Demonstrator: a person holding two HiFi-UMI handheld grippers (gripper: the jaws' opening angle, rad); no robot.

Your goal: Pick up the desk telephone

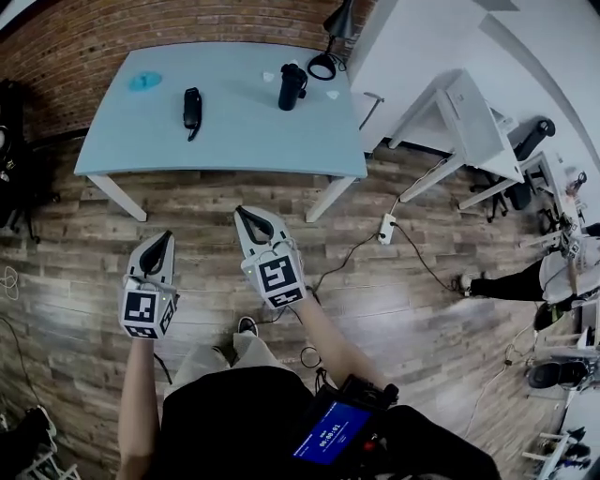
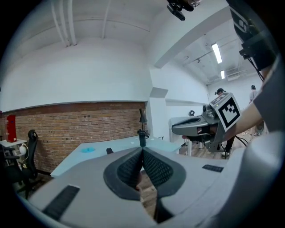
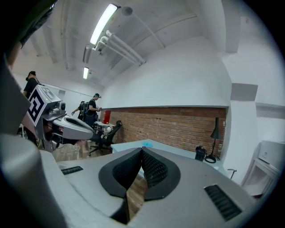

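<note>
Standing black flask (image 1: 292,86) on table (image 1: 244,141), desk telephone (image 1: 191,108) nearby, left gripper (image 1: 166,236), right gripper (image 1: 247,213) both closed, empty.

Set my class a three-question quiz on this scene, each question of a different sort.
1. True or false: the telephone lies on the table.
2. The left hand-held gripper is: A open; B shut, empty; C shut on the telephone.
3. Which black thing stands on the table nearest the lamp?
Key: 1 true; 2 B; 3 the bottle.
</note>
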